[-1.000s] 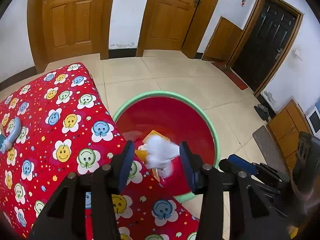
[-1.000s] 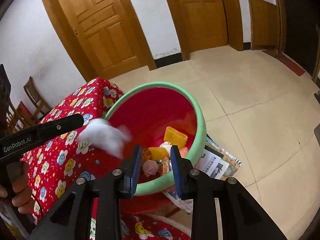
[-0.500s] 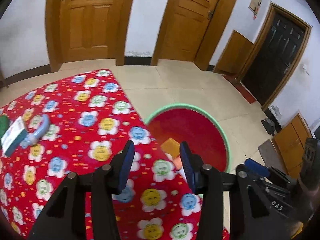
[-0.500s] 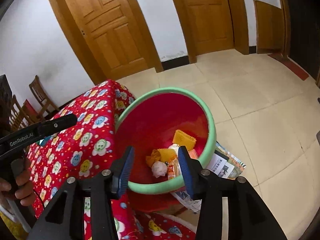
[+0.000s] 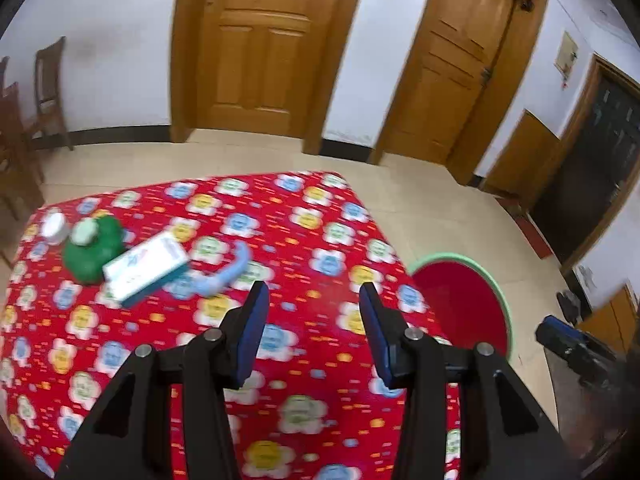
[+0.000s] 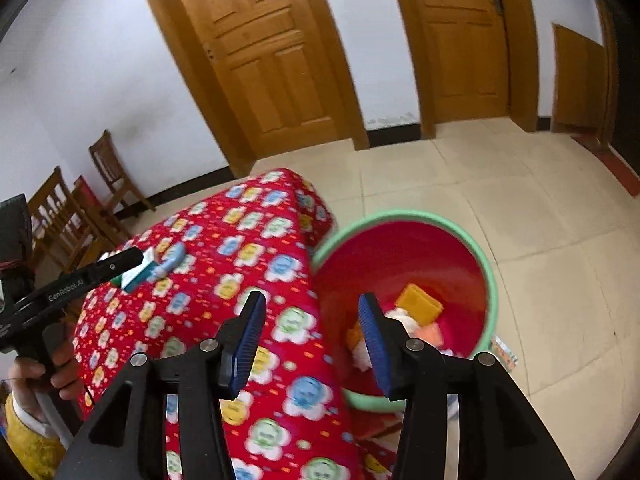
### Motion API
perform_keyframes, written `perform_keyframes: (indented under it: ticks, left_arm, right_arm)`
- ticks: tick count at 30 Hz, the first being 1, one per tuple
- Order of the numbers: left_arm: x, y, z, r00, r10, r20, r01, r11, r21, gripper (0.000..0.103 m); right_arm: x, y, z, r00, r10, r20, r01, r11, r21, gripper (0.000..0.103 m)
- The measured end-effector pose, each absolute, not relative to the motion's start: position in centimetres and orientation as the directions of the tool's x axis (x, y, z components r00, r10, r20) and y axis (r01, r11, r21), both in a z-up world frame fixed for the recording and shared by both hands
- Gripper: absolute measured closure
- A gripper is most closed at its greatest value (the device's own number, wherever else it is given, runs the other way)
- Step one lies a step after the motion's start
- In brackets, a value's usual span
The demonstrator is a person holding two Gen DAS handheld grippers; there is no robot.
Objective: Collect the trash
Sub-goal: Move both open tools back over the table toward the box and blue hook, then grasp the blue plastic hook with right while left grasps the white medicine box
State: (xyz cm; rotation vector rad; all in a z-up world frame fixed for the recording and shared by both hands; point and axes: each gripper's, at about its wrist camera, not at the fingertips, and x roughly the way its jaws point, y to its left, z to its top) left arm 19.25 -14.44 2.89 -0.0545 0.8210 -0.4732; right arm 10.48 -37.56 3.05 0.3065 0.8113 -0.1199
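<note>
bin (image 6: 490, 280): red inside, green rim, on the floor tight against the table corner. We see it whole only from the right wrist; from the left wrist (image 5: 502, 300) its near part is cut off by the table edge and the gripper.
bin contents: yellow ridged piece (image 6: 418, 305), white wad (image 6: 402, 318) beside it, something pink-orange (image 6: 430, 336) just right of the wad. Blurred; the right finger hides part of the pile, so we can't name more.
table (image 5: 320, 240): red cloth with smiley flowers, motion-blurred in both views.
on table: white-teal box (image 5: 146, 266), light blue curved thing (image 5: 228, 270) touching its right end, green bottle (image 5: 94, 250) lying behind the box, small white jar (image 5: 54, 226) at the far left. We can't read any labels.
left gripper (image 5: 310, 332): jaws apart, nothing between them, over bare cloth. From the right wrist (image 6: 116, 264) only one finger tip and the handle show; the tip overlaps the box, so we can't tell contact.
right gripper (image 6: 310, 340): jaws apart, empty, over the table edge with the bin just behind its right finger.
hand (image 6: 40, 376): wraps the left gripper's handle, yellow sleeve cut off at frame edge.
under bin: printed paper (image 6: 504, 354), mostly hidden.
</note>
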Motion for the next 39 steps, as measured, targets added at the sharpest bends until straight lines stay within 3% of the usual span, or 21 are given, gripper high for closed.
perform_keyframes:
  ticks: [16, 39]
  left_arm:
    - [24.3, -3.1, 3.0, 0.666, -0.285, -0.689, 0.196, 0.959, -0.207, 0.056]
    - [29.7, 1.2, -3.4, 0.620, -0.306, -0.722, 0.150, 0.950, -0.274, 0.056]
  right_arm:
    - [20.3, -28.6, 5.7, 0.676, 0.099, -0.730, 0.101, 0.969, 0.224, 0.053]
    - [33.0, -20.0, -7.3, 0.520, 0.151, -0.841, 0.184, 0.942, 0.282, 0.053]
